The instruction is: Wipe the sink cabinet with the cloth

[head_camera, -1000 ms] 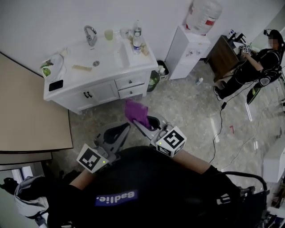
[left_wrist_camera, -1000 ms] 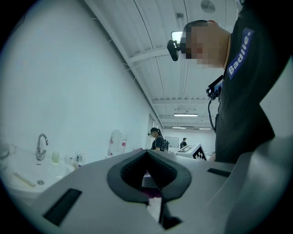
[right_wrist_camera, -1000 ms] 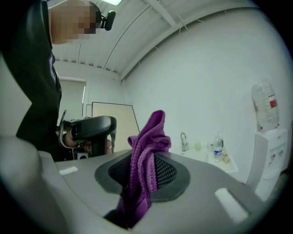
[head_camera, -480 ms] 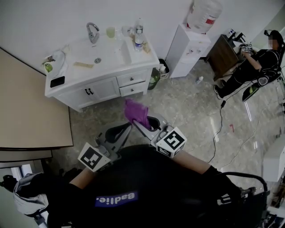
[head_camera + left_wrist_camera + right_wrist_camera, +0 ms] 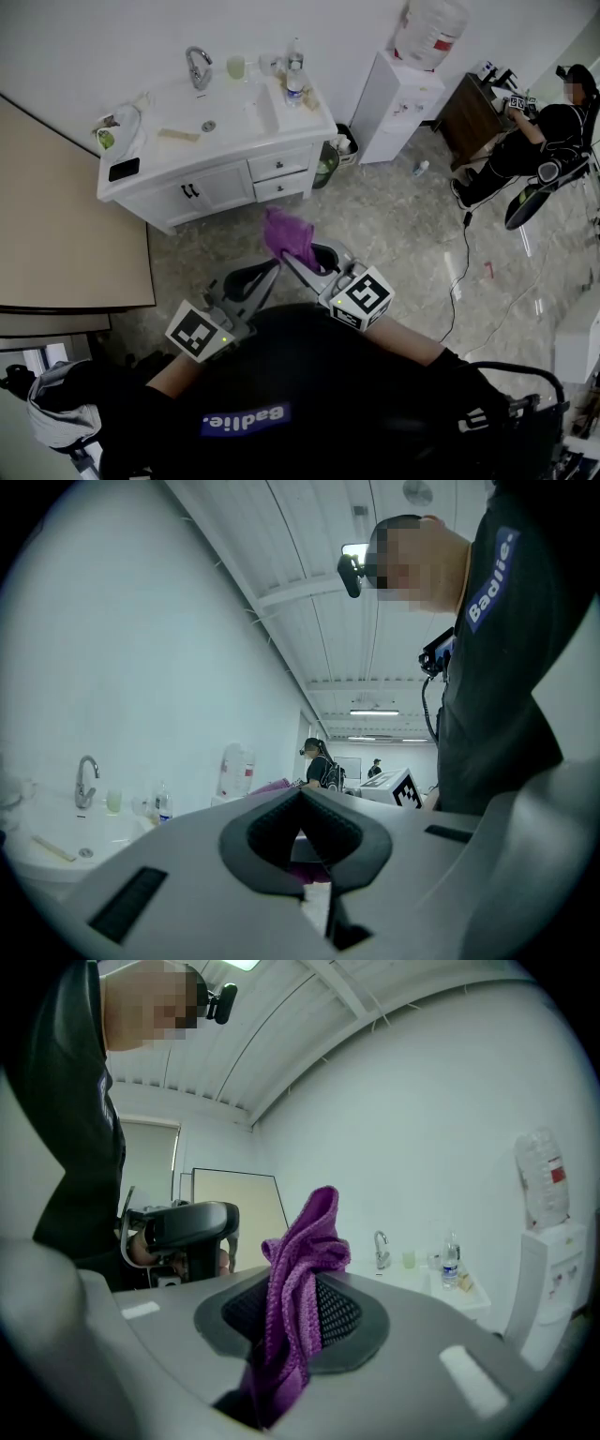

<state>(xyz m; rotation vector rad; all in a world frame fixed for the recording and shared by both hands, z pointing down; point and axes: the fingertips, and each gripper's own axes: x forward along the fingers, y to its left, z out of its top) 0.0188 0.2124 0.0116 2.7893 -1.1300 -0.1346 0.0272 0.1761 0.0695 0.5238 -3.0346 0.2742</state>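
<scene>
Holding the purple cloth [image 5: 287, 236] pinched between its jaws, the right gripper [image 5: 314, 260] hangs well short of the sink cabinet [image 5: 225, 187]. Doing this well likely means stepping closer and laying the loose flap flat on the white front, with the left gripper [image 5: 251, 279], jaws together and empty, kept aside.

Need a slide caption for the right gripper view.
Right claw shut on purple cloth, white sink cabinet beyond.
</scene>
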